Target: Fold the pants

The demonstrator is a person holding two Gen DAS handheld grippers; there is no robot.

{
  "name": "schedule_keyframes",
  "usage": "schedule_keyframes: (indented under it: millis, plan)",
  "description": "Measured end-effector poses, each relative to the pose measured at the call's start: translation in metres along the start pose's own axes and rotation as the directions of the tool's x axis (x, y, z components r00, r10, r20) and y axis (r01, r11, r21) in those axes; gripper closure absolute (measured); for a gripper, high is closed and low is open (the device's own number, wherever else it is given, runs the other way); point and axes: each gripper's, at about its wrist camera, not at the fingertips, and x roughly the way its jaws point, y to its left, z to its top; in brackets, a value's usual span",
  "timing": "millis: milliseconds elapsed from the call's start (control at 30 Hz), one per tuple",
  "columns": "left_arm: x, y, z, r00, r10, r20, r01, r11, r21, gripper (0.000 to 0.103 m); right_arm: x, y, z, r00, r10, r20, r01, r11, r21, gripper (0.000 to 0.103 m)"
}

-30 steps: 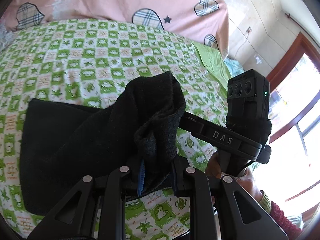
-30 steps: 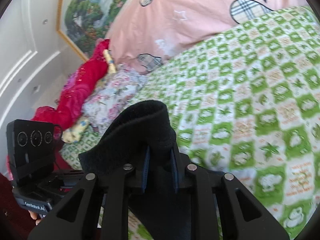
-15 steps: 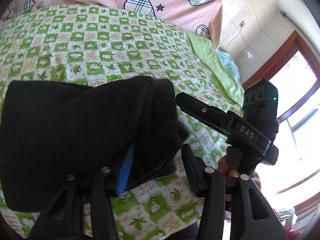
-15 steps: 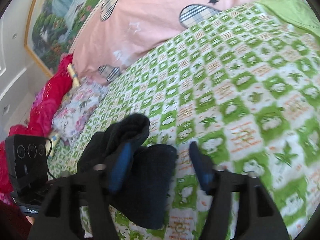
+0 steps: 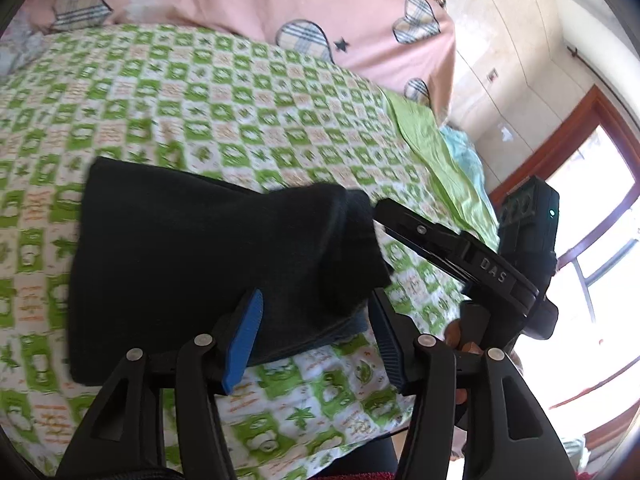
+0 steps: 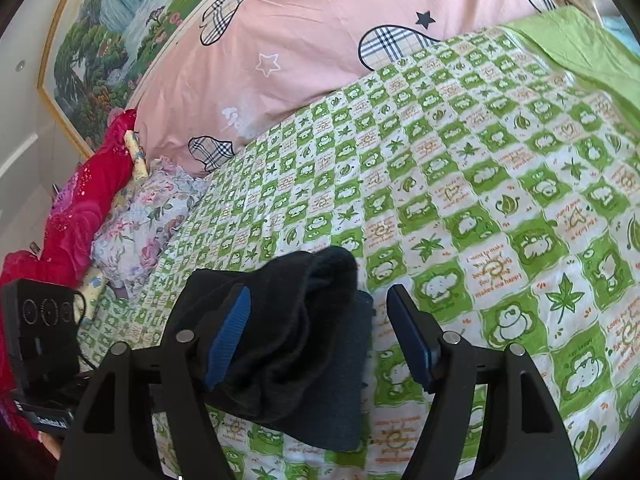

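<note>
The black pants (image 5: 192, 264) lie folded on the green checked bedspread (image 5: 224, 120). In the left wrist view my left gripper (image 5: 316, 332) is open, its blue pads either side of the near right corner of the fold. The right gripper's body (image 5: 480, 268) shows to the right of the pants. In the right wrist view the pants (image 6: 296, 344) lie bunched between the pads of my open right gripper (image 6: 320, 332), which grips nothing. The left gripper's body (image 6: 40, 336) shows at the left edge.
A pink quilt with plaid hearts (image 6: 320, 48) lies at the back of the bed. Red and floral bedding (image 6: 100, 216) is piled at the left. A window with a red wooden frame (image 5: 580, 184) is on the right. The bed's near edge is below the grippers.
Both grippers have opened and let go of the pants' edge. The folded-over part has dropped onto the rest of the pants on the bed.
</note>
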Motion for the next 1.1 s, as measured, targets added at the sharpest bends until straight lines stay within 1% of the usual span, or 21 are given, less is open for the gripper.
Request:
schedule_keyframes:
  millis: [67,167,267,433,467,633,800,1000,1067,1100]
  plan:
    - [-0.011,0.007,0.002,0.999,0.027,0.032,-0.026,1.000,-0.009,0.045,-0.001,0.007,0.002,1.000,-0.012,0.007,0.013,1.000,-0.007,0.028]
    - [-0.024,0.020,0.004,0.997,0.045,0.064,-0.042,0.998,-0.039,0.041,-0.003,0.017,0.005,0.999,-0.040,0.021,0.041,0.999,-0.019,0.024]
    - [-0.038,0.036,0.007,0.994,0.064,0.091,-0.057,0.996,-0.075,0.040,-0.004,0.026,0.008,0.998,-0.056,0.038,0.056,0.998,-0.023,0.022]
    - [-0.051,0.058,0.010,0.989,0.106,0.108,-0.093,0.988,-0.123,0.037,-0.005,0.034,0.007,0.997,-0.064,0.046,0.064,0.998,-0.018,0.021]
    - [-0.051,0.061,0.010,0.988,0.113,0.107,-0.099,0.987,-0.130,0.035,-0.004,0.035,0.006,0.997,-0.065,0.046,0.066,0.998,-0.017,0.021]
    - [-0.048,0.081,0.018,0.984,0.147,0.096,-0.130,0.977,-0.167,0.034,0.000,0.035,-0.003,0.997,-0.074,0.022,0.074,0.997,-0.001,0.021]
    - [-0.030,0.090,0.034,0.985,0.165,0.048,-0.156,0.976,-0.151,0.029,0.003,0.032,-0.010,0.997,-0.077,-0.002,0.077,0.997,0.019,0.021]
    - [0.000,0.101,0.051,0.983,0.182,-0.015,-0.183,0.972,-0.149,0.029,0.013,0.033,-0.022,0.997,-0.064,-0.041,0.065,0.998,0.023,0.021]
    - [0.009,0.103,0.054,0.976,0.218,-0.023,-0.219,0.966,-0.135,0.030,0.017,0.033,-0.025,0.997,-0.065,-0.050,0.066,0.998,0.021,0.021]
    - [0.014,0.104,0.054,0.971,0.237,-0.023,-0.238,0.964,-0.122,0.036,0.018,0.033,-0.025,0.997,-0.063,-0.052,0.064,0.998,0.020,0.022]
